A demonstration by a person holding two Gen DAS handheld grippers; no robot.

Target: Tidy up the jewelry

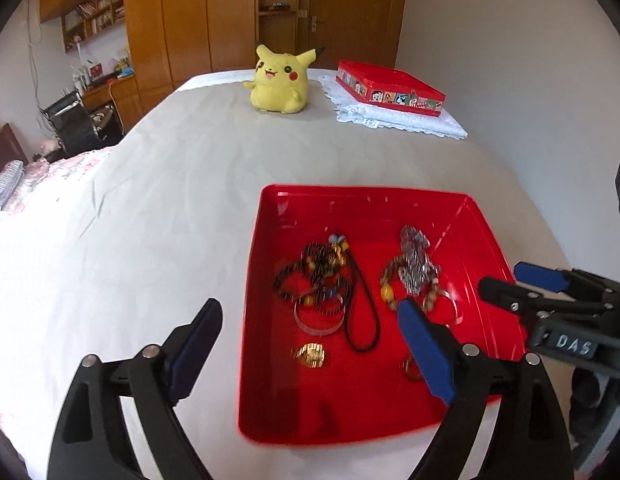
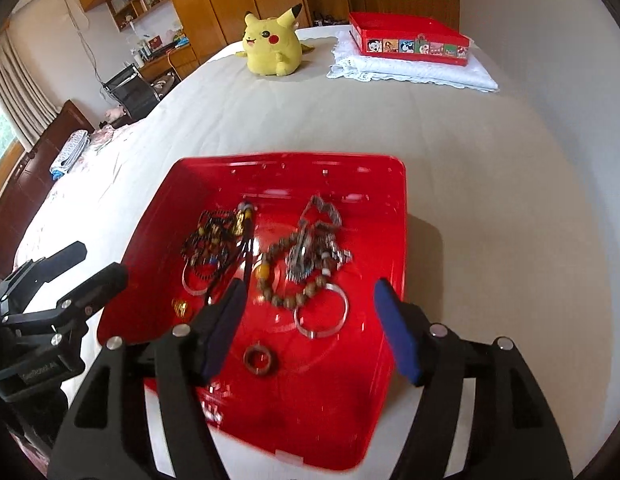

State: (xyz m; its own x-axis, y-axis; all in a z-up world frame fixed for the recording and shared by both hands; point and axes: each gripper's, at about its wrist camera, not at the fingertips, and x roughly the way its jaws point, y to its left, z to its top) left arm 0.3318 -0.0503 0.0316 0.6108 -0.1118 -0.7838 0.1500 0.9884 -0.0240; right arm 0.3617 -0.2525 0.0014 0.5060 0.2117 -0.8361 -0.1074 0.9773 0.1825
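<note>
From the left wrist, the left tool (image 1: 310, 344) stands wide open and empty over the near left edge of a red tray (image 1: 366, 200) on the bed (image 1: 150, 200), jewelry (image 1: 322, 276) heaped inside. From the right wrist, the right tool (image 2: 310, 320) gapes empty above the tray (image 2: 286, 160), a wooden bead bracelet (image 2: 286, 280) and a silver bangle (image 2: 322, 316) between its fingers.

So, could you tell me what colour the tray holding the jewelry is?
Red tray, clearest in the right wrist view.

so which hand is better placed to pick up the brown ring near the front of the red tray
Right, probably. The right tool stands open with the brown ring between its fingers; the left tool straddles the red tray wall, ring beside its finger.
</note>
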